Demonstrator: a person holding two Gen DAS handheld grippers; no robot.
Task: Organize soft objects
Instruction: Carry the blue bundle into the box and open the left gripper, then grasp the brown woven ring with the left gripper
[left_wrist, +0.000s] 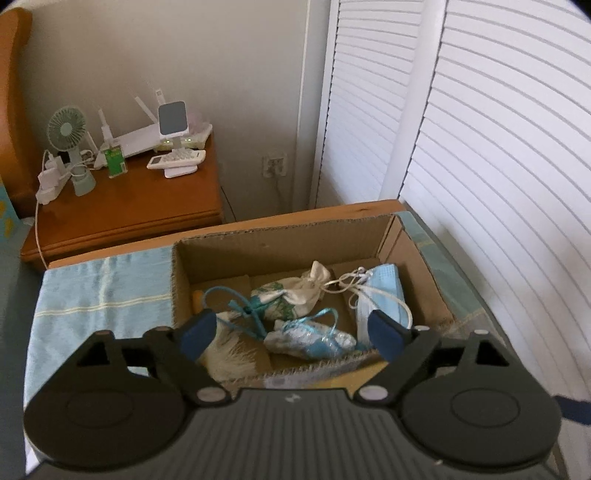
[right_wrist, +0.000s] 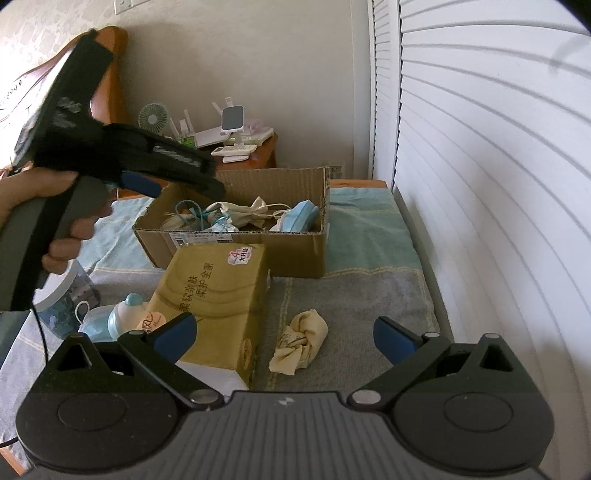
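In the left wrist view, the left gripper (left_wrist: 291, 332) hangs low in the frame over an open brown cardboard box (left_wrist: 280, 236) at the centre, its blue-padded fingers (left_wrist: 197, 332) spread wide with nothing between them. Inside the box lie a white drawstring cloth pouch with green print (left_wrist: 295, 295), a small white-and-blue sachet with a teal ribbon loop (left_wrist: 310, 338), a cream tassel (left_wrist: 229, 356) at the lower left corner, and a stack of light blue face masks (left_wrist: 384, 291) against the right wall. The box sits on a pale blue checked cloth (left_wrist: 96, 295); a wooden nightstand (left_wrist: 125, 206) with a small green fan (left_wrist: 68, 129) fills the upper left. In the right wrist view, the right gripper (right_wrist: 284, 338) is released too, fingers apart above a crumpled cream cloth (right_wrist: 301, 341) lying alone on a grey-blue towel (right_wrist: 354, 295) at lower centre. Just left of it stands a yellow-brown tissue pack with printed characters (right_wrist: 218, 295), touching the front of the cardboard box at mid-frame. A hand (right_wrist: 48, 206) at the left edge holds the other gripper above the box's left corner. A baby bottle with a blue cap (right_wrist: 127, 317) sits at lower left.
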